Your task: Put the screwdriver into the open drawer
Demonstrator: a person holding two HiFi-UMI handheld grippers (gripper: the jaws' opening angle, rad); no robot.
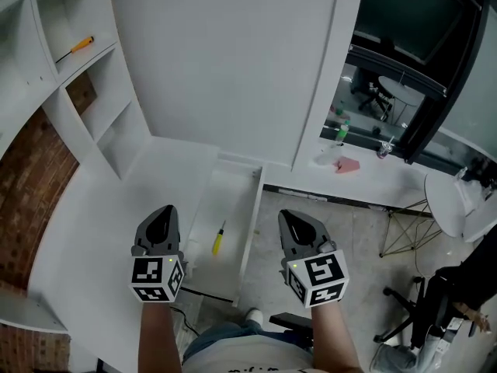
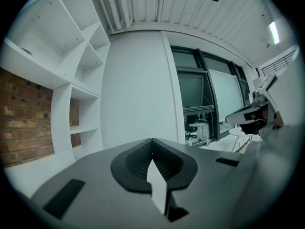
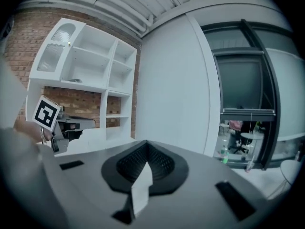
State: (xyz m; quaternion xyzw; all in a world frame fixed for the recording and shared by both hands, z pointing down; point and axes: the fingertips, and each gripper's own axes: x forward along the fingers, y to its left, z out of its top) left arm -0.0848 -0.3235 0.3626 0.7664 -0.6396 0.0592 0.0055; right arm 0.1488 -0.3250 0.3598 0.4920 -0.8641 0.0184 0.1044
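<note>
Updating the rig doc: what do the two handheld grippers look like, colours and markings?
Both alike: the left gripper and right gripper have dark grey, teardrop-shaped bodies tapering to black ribbed fingers. Each carries a white cube printed with black square markers, with a small green light on top. No sleeves on the forearms.

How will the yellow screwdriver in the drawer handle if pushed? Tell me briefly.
The yellow screwdriver looks slim, so it is probably light and stiff. Its handle seems round and lies flat on the drawer floor, so a sideways push would likely roll it.
</note>
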